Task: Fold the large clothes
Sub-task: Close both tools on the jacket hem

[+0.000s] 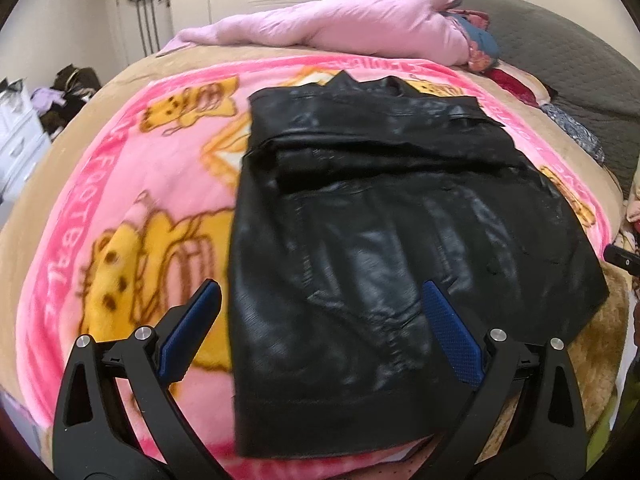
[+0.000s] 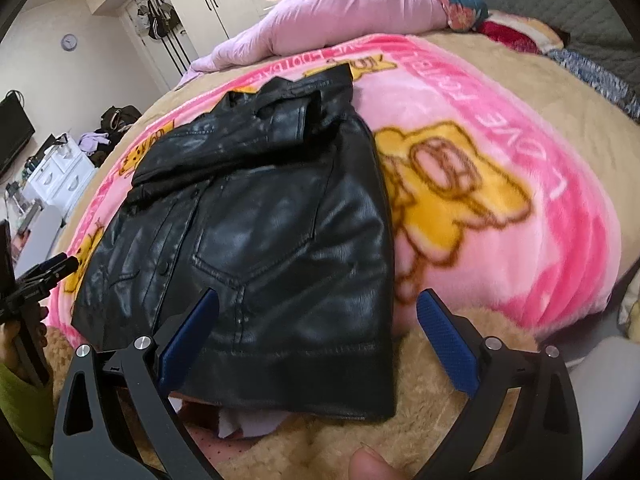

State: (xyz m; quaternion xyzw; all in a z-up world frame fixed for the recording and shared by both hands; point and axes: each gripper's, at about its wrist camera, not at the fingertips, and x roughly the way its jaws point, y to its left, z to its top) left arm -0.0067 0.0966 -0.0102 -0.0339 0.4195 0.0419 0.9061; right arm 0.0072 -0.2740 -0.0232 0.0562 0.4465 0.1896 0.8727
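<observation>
Both tools are wide apart and hold nothing: the left tool (image 1: 320, 300) and the right tool (image 2: 318, 308) hang over the near edge of the black jacket (image 1: 380, 240). It lies flat mid-frame on the pink blanket (image 1: 132, 184) on the bed.

- I count one black leather jacket (image 1: 384, 216).
- One pink cartoon blanket (image 1: 132, 200) under it.
- One pale pink quilt (image 1: 332, 20) behind.
- Two grippers: left (image 1: 320, 300), right (image 2: 318, 308).
- One wall clock (image 2: 69, 42).
- One white drawer unit (image 2: 60, 178).
</observation>
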